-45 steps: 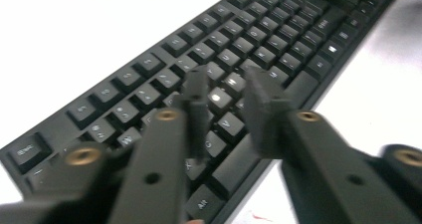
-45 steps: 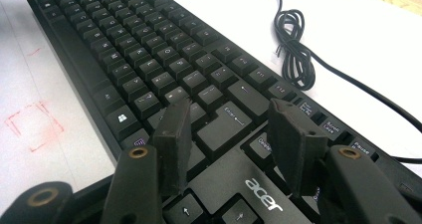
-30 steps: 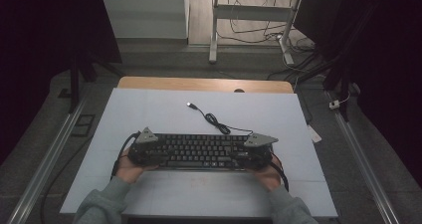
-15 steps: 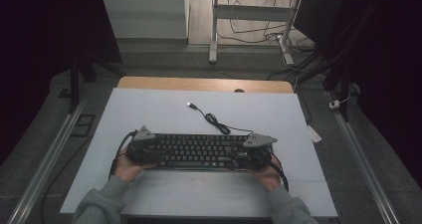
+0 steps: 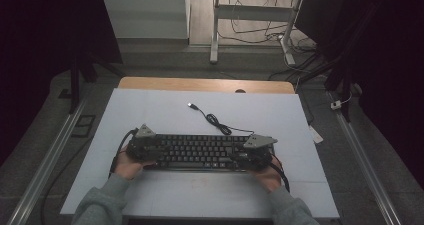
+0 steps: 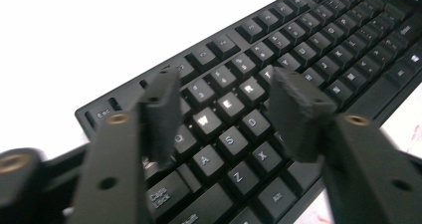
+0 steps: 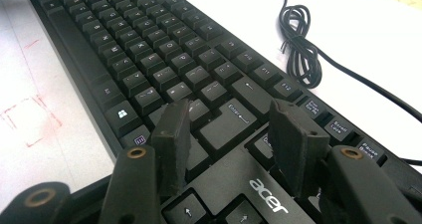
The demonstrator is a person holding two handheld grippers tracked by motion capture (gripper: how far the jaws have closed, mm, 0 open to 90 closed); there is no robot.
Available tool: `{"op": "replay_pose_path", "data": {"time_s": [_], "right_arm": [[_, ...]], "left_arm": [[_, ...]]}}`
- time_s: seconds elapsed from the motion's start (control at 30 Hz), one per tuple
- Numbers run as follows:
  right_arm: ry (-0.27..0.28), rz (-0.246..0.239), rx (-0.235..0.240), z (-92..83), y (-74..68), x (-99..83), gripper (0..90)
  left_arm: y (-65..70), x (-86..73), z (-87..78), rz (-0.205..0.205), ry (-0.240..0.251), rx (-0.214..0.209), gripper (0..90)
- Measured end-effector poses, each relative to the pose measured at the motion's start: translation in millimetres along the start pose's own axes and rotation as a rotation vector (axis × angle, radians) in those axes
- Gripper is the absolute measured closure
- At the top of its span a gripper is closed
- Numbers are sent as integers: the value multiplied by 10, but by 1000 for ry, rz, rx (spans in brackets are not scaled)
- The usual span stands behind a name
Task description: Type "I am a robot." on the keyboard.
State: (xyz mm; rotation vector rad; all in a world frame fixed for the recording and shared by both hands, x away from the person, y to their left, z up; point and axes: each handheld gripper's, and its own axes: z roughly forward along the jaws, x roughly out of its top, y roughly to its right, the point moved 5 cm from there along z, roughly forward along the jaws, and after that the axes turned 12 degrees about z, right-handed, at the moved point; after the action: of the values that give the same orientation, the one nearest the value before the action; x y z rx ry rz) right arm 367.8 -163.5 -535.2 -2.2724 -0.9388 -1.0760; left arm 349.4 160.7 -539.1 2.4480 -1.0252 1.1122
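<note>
**Two grippers over the ends of a black keyboard**

Nearest to the camera in the high view, two grey sleeves come in from the bottom edge, and each hand holds one gripper. The left gripper (image 5: 145,147) is over the left end of the keyboard (image 5: 200,151), and the right gripper (image 5: 254,152) is over its right end.

In the left gripper view, the left gripper (image 6: 224,114) has its two black jaws apart above the letter keys; the keys Q, W, E, A, S and D show between them. The jaws have just been closing a little, but they are released and clamp nothing; whether their tips touch the keys I cannot tell. In the right gripper view, the right gripper (image 7: 234,144) also stands with the jaws apart, over the Enter key (image 7: 229,124) and just above the printed logo. It grasps nothing.

The keyboard lies flat on the white table top (image 5: 165,110), in the near half. Behind it, its black cable (image 5: 216,121) runs in a small coil toward the middle of the table and ends in a USB plug (image 5: 191,105). Farther back is the wooden edge (image 5: 200,84) of the table.
</note>
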Motion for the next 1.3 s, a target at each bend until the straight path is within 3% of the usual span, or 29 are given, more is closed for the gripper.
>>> {"op": "replay_pose_path", "data": {"time_s": [0.27,0.5,1.1,1.3], "right_arm": [[-1,-1,-2,-1,2,-2,512],[-5,-1,-5,0,4,-7,512],[-10,-6,-16,5,6,-12,506],[-10,-7,-17,5,5,-11,505]], "left_arm": [[-45,-80,-3,27,-45,11,761],[-41,-142,15,40,-81,-1,882],[-18,-194,79,60,-137,-6,887],[-14,-192,80,63,-130,0,887]]}}
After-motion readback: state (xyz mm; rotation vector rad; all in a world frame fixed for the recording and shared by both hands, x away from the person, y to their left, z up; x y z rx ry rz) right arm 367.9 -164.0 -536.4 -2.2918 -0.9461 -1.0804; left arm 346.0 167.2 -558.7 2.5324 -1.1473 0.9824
